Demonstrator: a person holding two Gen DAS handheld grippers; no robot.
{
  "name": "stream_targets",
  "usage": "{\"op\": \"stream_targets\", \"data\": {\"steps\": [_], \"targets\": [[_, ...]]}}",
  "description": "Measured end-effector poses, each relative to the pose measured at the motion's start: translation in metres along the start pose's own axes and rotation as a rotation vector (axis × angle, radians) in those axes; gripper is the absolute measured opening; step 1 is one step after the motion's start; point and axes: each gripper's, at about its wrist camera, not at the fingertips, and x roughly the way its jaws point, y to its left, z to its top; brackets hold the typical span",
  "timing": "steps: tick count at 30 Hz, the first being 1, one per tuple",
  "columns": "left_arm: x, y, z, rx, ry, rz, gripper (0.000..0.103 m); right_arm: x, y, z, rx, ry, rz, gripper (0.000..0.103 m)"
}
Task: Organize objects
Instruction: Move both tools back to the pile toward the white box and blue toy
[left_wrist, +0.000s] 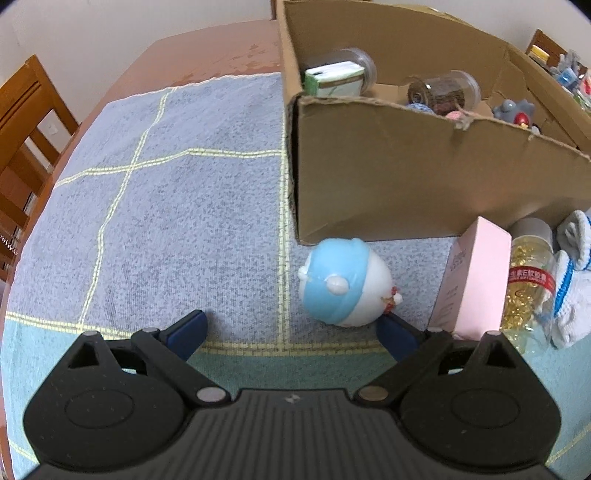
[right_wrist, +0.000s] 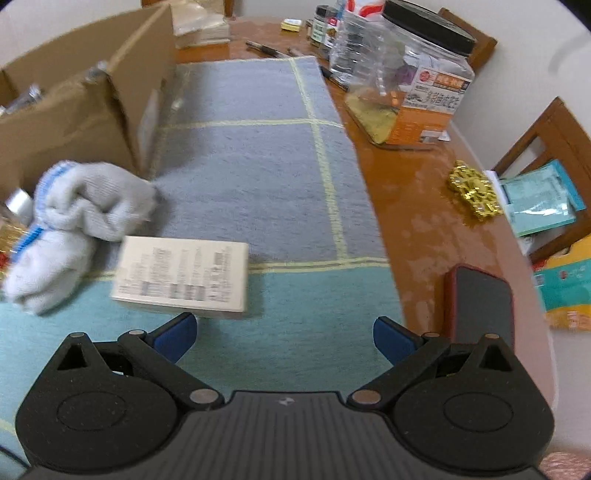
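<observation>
A cardboard box (left_wrist: 388, 177) stands on the blue checked cloth (left_wrist: 166, 206) and holds jars and small toys. A blue-and-white egg-shaped toy (left_wrist: 343, 282) lies just in front of the box. My left gripper (left_wrist: 291, 332) is open and empty, with the toy just ahead near its right finger. A pink box (left_wrist: 476, 284), a bottle of golden capsules (left_wrist: 528, 291) and a white glove (left_wrist: 572, 295) lie to the right. My right gripper (right_wrist: 284, 338) is open and empty, just behind a flat cream box (right_wrist: 181, 277) beside the glove (right_wrist: 74, 225).
On the bare wooden table (right_wrist: 417, 206) right of the cloth lie a dark phone (right_wrist: 480, 306), a gold toy (right_wrist: 472, 192), a clear plastic jar with a black lid (right_wrist: 410, 77) and small bottles. Wooden chairs (left_wrist: 26, 122) stand around the table.
</observation>
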Motion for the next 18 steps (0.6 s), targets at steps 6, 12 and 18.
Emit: {"op": "stream_targets", "data": {"steps": [6,12,18], "targets": [[0.002,-0.005,-0.003,0.051,-0.029,-0.038,0.098,0.002,0.023,-0.005,-0.050,-0.007,0.087,0.103],[0.004,-0.006,-0.005,0.085,-0.090,-0.079,0.093,0.010,0.032,-0.008,-0.041,-0.033,0.100,0.103],[0.004,-0.013,-0.002,0.117,-0.140,-0.090,0.075,0.014,0.033,-0.003,-0.052,-0.043,0.104,0.103]]}}
